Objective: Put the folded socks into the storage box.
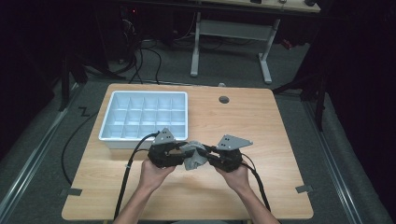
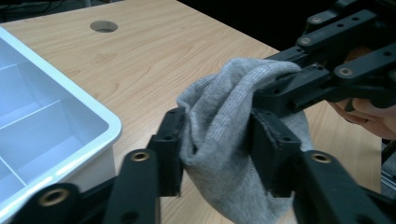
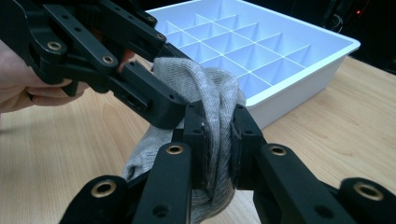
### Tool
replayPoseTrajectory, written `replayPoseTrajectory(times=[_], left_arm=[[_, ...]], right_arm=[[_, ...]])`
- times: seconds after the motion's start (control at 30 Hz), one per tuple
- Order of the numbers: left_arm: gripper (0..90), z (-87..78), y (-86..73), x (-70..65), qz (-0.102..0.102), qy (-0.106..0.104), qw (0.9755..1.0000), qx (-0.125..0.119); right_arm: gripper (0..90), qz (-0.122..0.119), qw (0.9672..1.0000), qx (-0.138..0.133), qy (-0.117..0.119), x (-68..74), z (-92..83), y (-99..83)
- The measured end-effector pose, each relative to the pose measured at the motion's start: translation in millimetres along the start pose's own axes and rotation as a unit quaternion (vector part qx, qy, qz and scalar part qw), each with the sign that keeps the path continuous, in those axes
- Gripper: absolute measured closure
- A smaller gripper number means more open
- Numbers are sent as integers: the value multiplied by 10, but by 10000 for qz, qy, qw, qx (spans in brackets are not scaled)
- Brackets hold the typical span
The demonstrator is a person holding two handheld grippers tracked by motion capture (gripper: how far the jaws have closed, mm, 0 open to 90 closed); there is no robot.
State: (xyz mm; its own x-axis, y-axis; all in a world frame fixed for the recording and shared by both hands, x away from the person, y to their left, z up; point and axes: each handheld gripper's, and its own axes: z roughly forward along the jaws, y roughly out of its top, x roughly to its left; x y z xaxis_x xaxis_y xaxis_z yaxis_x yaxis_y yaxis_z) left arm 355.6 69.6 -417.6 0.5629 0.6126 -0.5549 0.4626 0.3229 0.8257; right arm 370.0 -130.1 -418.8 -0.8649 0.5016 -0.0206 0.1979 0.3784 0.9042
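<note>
The compartment tray (image 1: 144,120) sat on the table (image 1: 261,121) toward ten o'clock from the table's middle, near the left edge. The cable hole (image 1: 224,99) lay to the tray's right, at about twelve o'clock. Just before the tray's near right corner, the left gripper (image 1: 180,149) and the right gripper (image 1: 210,151) met from nine and three o'clock, with the sock (image 1: 194,157) between them above the tabletop.

In the left gripper view the white tray (image 2: 56,126) is cut off at the left edge; the grey cloth (image 2: 224,140) runs past the bottom edge, its lower end unseen.
</note>
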Motion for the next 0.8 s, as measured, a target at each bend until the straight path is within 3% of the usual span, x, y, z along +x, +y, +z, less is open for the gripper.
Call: replayPoseTrajectory(times=[0.13, 0.27, 0.47, 0.67, 0.8], left_arm=[[735, -26, 2, -3, 88, -40, 10000, 20], [801, -37, -11, -14, 173, -51, 9998, 51], [821, -51, -22, -28, 242, -64, 9996, 91], [826, -114, -12, -36, 373, -37, 9992, 160], [828, -158, 36, -11, 334, 51, 9994, 69]], right_arm=[[798, 36, 10000, 7, 26, -25, 16, -12], [791, 57, 10000, 47, 32, -27, 28, -24], [731, 162, 9998, 68, 53, -50, 44, -43], [581, 291, 9995, 110, -35, -57, 54, -55], [516, 380, 9992, 56, -123, -75, 39, -55]])
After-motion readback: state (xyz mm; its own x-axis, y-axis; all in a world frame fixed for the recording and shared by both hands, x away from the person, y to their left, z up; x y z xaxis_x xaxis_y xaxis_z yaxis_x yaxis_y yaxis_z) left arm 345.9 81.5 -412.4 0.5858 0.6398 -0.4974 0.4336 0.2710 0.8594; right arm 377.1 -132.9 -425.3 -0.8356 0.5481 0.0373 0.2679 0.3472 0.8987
